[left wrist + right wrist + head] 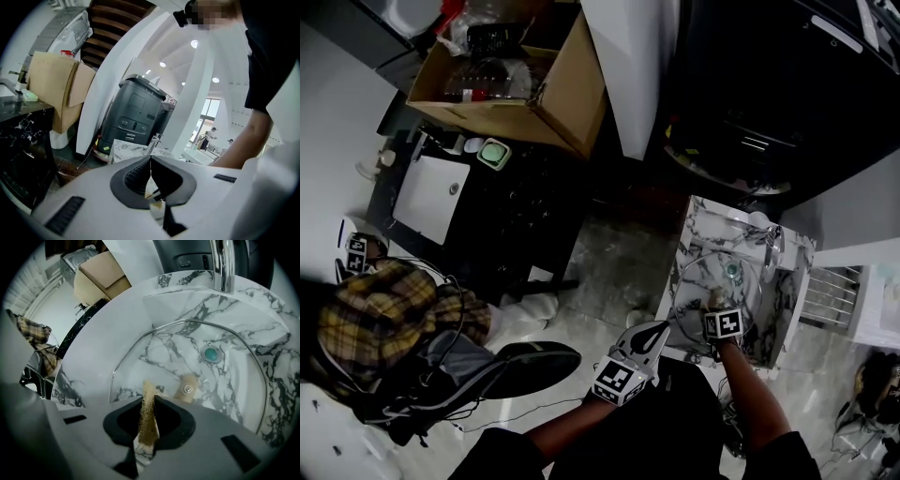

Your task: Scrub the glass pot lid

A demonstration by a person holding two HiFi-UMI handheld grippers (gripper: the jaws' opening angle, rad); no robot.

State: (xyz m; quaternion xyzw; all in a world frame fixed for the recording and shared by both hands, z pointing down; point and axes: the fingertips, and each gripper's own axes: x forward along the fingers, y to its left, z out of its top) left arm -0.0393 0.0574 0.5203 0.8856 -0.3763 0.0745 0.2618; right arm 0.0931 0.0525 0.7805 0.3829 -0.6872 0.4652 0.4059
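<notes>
Scrubbing step, by the look of it, right at its start. In the right gripper view, the right claw (149, 398), clenched on a thin tan fibrous scrub pad (147, 414) held edge-on between the jaws. Points down into the white marble-veined sink (117, 315), straight at the round clear glass pot lid (185, 373) with its metal rim. Lies flat in the basin, centre of that frame: tan knob (187, 389) with a screw at its middle, round teal drain plug (211, 353) showing through the glass, chrome tap (224, 263) at the top edge. Hard to say whether pad meets glass; sits over the near rim, at the lower centre.

Left claw (150, 158) clenched too, tips together on nothing, aimed away from the sink. Idle.

Next move, as a judgement: press the pad onto the glass and rub in firm circles. Probably calls for steadying as well, since a loose lid on a smooth basin seems likely to slide or rock.

Views compared. Only in the head view: both claws together at lower centre, left one outside the sink, open brown cardboard box (516, 84) at upper left, lid just a faint ring. Only in the right gripper view: pad, knob, drain. Only in the left gripper view: tall dark grey bin-like unit (136, 112), nothing of the lid.
</notes>
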